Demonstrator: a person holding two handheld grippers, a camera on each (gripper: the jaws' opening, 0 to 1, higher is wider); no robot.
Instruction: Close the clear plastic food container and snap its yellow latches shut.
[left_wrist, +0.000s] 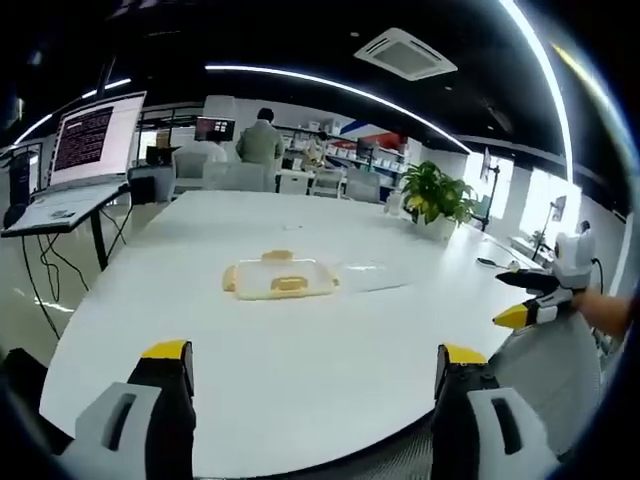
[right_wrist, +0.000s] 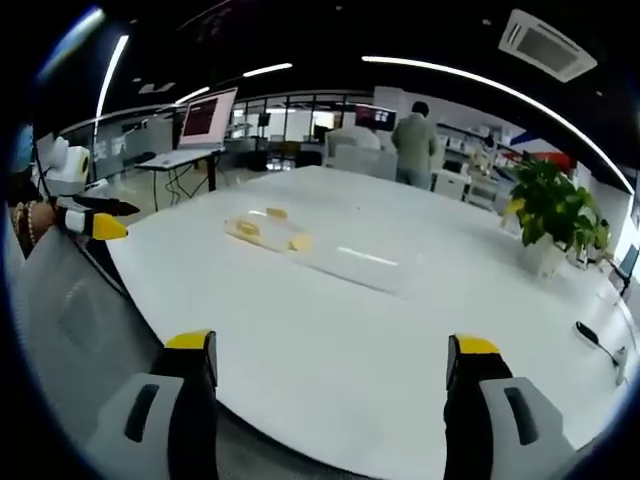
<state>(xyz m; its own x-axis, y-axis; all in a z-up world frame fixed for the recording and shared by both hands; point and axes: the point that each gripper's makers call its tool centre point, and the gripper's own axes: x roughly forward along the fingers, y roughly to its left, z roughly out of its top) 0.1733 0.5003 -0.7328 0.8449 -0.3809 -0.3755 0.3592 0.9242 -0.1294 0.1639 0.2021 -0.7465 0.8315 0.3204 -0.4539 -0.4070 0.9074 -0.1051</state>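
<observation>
Ahead of the left gripper (left_wrist: 312, 362), well beyond its jaw tips, the clear plastic food container (left_wrist: 280, 279) is seen lying flat on the white table (left_wrist: 300, 380), with yellow latches (left_wrist: 289, 284) visible along its edges and a clear panel (left_wrist: 372, 274), apparently its lid, spread on the tabletop just beside it on the right. The left gripper's jaws are held wide apart with nothing between them, and no contact with the container is made. To the right of this gripper, the right gripper (left_wrist: 522, 298) is seen at the table's edge, held by a hand (left_wrist: 608, 312); whether its yellow-tipped jaws are spread cannot be told from that side. In the right gripper view, the right gripper (right_wrist: 330, 362) is shown with jaws likewise spread and empty, and the container (right_wrist: 268, 232) lies far ahead and slightly left of them, with the clear panel (right_wrist: 365, 262) stretched toward the right. The left gripper (right_wrist: 98, 218) is seen at the far left of that view. Beyond the container, a potted plant (right_wrist: 552, 212), a laptop (left_wrist: 85, 152) on a stand, and a standing person (right_wrist: 414, 146) are visible.
</observation>
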